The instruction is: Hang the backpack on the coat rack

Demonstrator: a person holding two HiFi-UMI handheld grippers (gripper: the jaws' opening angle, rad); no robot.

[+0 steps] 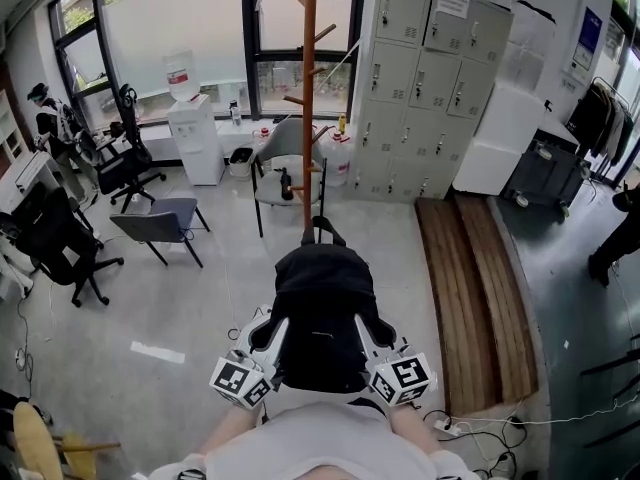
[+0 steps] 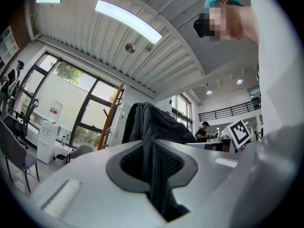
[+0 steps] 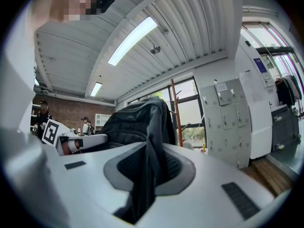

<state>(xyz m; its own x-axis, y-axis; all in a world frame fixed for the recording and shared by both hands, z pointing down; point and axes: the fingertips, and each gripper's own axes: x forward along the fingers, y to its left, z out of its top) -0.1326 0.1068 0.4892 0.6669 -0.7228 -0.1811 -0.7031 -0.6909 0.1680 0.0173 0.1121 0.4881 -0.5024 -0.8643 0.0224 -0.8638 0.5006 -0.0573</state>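
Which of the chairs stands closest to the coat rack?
The light grey shell chair, right beside the coat rack; the padded chair and black office chairs stand farther left.

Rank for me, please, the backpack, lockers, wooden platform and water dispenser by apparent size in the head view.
1. lockers
2. backpack and wooden platform: these look about alike, and the backpack is nearest the camera, so I leave them unranked
3. water dispenser

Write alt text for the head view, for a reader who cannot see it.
A black fabric backpack is held between the left gripper and right gripper, each shut on one side of it. Ahead stands a tall brown wooden coat rack, with grey metal lockers to its right.
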